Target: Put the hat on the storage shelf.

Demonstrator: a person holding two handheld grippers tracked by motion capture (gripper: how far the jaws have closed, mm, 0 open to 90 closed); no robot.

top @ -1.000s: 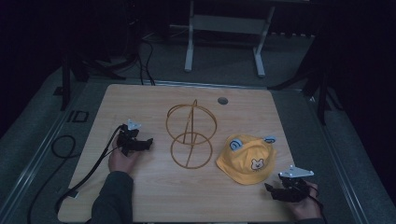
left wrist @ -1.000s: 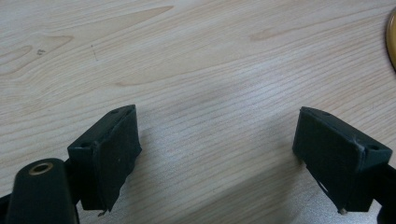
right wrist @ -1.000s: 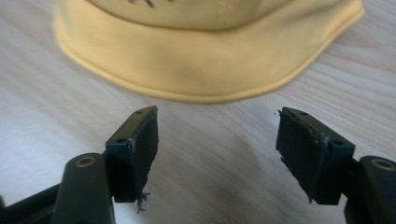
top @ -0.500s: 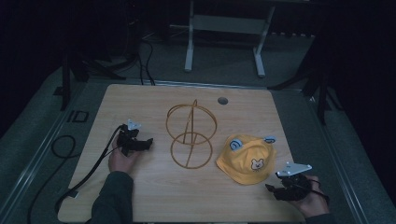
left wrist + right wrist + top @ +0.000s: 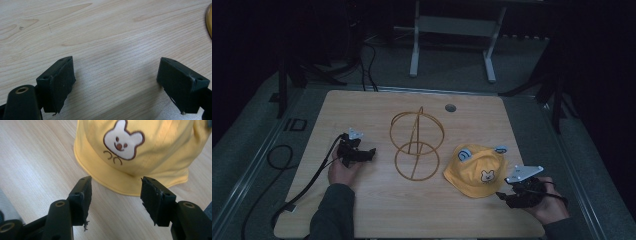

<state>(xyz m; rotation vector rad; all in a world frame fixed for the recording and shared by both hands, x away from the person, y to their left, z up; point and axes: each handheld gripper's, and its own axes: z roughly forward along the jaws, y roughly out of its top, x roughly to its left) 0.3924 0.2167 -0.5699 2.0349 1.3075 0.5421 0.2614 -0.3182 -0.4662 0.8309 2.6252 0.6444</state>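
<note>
The yellow hat is laid flat near the worktop's right edge, beside the wire stand. The right claw, just short of its brim, has just been closing with nothing between. The left claw is spread wide above bare wood near the left edge.

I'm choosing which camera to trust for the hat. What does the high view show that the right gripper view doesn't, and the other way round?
High view alone: the wire stand, the left gripper, the whole table.
Right gripper view alone: the hat's bear patch in detail, and the gap between the hat's brim and the right gripper, whose jaws have just been closing with nothing between them.
Shared: the yellow hat lying on the wood.
</note>
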